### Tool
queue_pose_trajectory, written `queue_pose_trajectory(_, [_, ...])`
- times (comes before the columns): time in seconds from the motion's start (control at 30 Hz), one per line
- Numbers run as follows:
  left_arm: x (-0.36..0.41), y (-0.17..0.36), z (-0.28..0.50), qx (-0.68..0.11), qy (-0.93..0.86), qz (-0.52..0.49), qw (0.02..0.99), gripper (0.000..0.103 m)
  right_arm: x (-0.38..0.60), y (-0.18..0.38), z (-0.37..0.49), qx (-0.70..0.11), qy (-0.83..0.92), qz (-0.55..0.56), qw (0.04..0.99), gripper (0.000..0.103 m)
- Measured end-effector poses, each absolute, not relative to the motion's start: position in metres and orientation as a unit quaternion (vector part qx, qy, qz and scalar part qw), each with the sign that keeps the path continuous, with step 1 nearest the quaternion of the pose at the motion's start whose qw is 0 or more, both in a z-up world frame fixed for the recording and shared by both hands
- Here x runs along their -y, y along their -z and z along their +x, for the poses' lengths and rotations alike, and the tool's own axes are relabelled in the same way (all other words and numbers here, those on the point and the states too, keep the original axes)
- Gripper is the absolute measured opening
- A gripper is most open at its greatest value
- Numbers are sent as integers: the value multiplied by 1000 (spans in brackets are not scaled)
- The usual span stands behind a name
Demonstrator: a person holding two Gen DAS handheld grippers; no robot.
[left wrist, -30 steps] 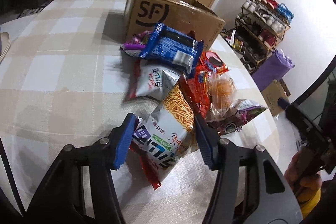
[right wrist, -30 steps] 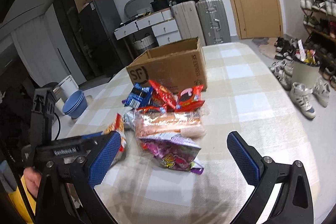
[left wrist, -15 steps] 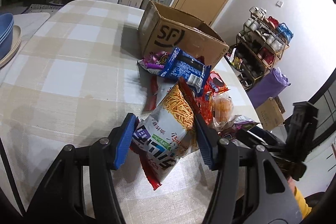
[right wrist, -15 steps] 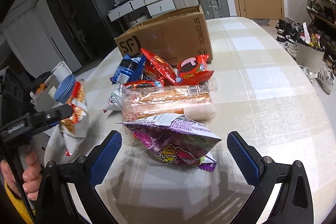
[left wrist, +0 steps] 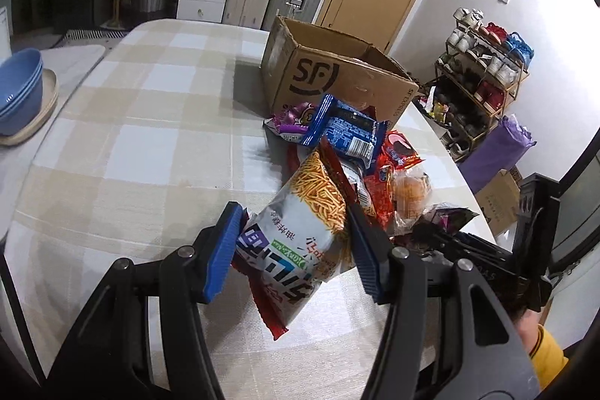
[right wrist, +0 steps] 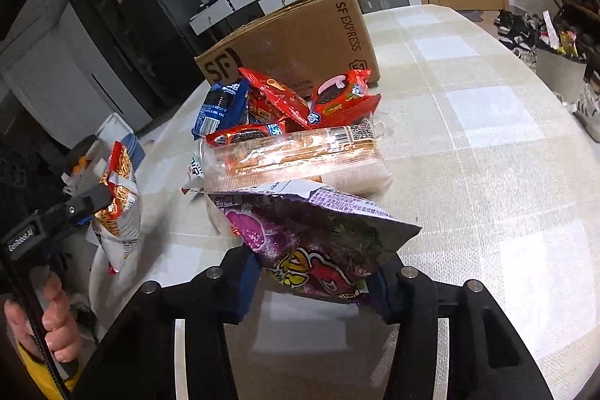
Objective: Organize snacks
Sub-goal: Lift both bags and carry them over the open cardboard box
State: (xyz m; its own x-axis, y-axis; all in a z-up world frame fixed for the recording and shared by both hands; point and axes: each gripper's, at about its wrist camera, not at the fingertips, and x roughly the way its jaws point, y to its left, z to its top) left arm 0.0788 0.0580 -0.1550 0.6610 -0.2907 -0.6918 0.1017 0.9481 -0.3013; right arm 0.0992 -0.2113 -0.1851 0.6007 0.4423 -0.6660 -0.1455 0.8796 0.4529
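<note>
We are holding a snack in each hand-held gripper. The left hand-held gripper (left wrist: 294, 252) is clamped on a white bag of fried sticks (left wrist: 300, 231), its blue pads pressing the bag's two sides and the bag hanging clear above the desk (left wrist: 150, 137). The right hand-held gripper (right wrist: 311, 282) has just been closing, and its pads are now pinching the lower part of a purple snack bag (right wrist: 315, 235) at the near edge of the pile.

We are judging both bags light, puffy and crinkly. The film looks slick, so a bag could slide in the pads or its contents could crush under a hard squeeze. A hold across the flat body near a sealed end seems safest; the purple bag is being held low, with its wider top leaning forward, so it may swing.

The other snacks are lying heaped on the desk: a blue packet (right wrist: 221, 107), red cookie packets (right wrist: 337, 96) and a long clear pack of orange biscuits (right wrist: 296, 156), touching and overlapping.

Behind the pile a cardboard box (left wrist: 337, 81) is standing with its flaps open, touching or just beside the heap. We cannot see its inside from either view. We are taking it as the likely place for the snacks.
</note>
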Motion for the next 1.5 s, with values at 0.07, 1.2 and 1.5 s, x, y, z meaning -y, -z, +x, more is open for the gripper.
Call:
queue_pose_trajectory(0.07, [-57,152,76,-395,103,-112,906,54,214,185,97,-411,-167,186,877,48])
queue_pose_trajectory(1.2, [-42,103,51,-373,120,-79,917,54,234,92,46,-295,-208,202,911,48])
queue_pose_trajectory(1.5, [-42,85,68,-368,124,-72,919,54,236,71,73,-276,-231,189,914,48])
